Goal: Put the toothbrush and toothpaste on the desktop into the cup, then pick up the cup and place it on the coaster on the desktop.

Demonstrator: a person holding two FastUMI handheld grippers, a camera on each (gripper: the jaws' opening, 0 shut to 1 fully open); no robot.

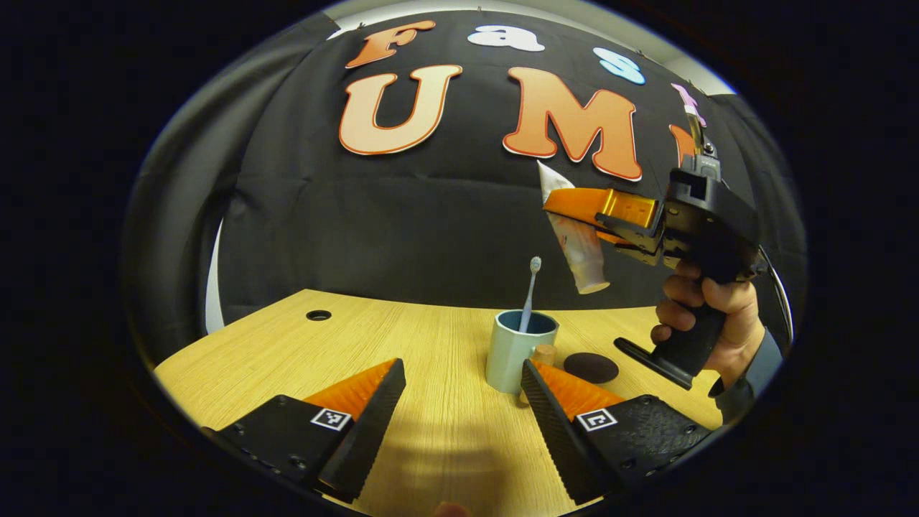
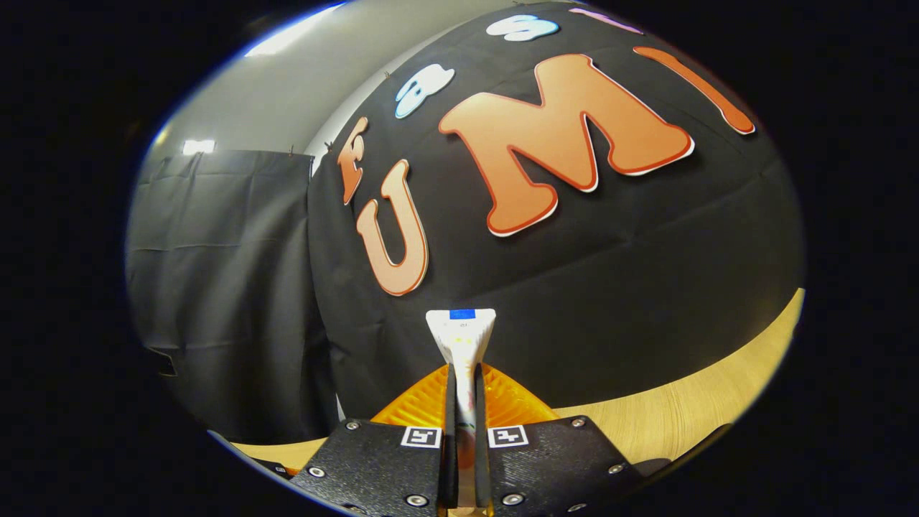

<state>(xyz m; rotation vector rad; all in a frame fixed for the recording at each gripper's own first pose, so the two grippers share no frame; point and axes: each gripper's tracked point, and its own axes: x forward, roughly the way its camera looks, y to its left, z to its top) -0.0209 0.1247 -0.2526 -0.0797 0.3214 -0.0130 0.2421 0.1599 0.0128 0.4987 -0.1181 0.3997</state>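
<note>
carrying step: toothpaste tube [image 1: 574, 240] is clamped in right gripper [image 1: 574, 208], held above and right of cup [image 1: 518, 352]. toothbrush [image 1: 530, 291] is already in cup. left gripper [image 1: 459, 402] is spread, idle. next, tube to be lowered into cup; coaster [image 1: 591, 367] is just beside it.

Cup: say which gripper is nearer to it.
Left. The left gripper is low over the desk, open, with the cup just ahead by one finger. The right gripper is up above the cup, holding the toothpaste.

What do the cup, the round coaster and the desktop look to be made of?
Cup: probably glazed ceramic, smooth with a soft sheen. Coaster: a dark matte disc, perhaps felt or rubber; hard to tell. Desktop: pale wood or wood-look laminate, with visible straight grain lines.
</note>
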